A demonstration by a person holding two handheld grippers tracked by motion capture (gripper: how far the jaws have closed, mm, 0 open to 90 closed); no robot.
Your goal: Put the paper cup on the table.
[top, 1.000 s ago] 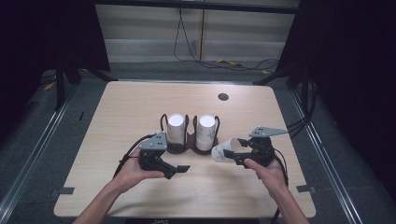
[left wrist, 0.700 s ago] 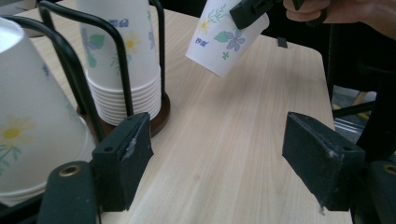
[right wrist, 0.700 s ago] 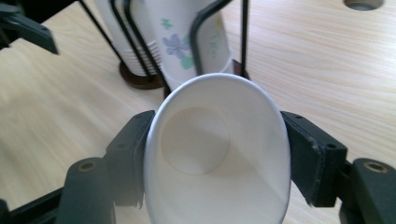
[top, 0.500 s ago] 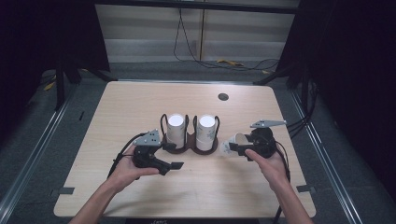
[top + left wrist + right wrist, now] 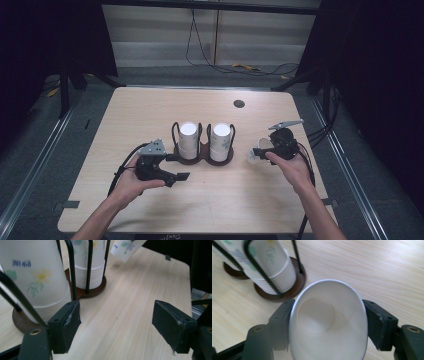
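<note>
On the pale wooden table (image 5: pixel 150 110), the dark two-post wire cup holder (image 5: pixel 202 156) stands at the middle with two stacks of upturned flowered white paper cups (image 5: pixel 189 140). The right gripper (image 5: pixel 266 150), to the holder's right and apart from it, is clamped on a single white paper cup (image 5: pixel 328 322), squeezed oval, its long axis lying level. The left gripper (image 5: pixel 181 176), nearer the holder, has empty jaws that have just been closing.

Cup (image 5: pixel 328 322) base perhaps cut off
</note>
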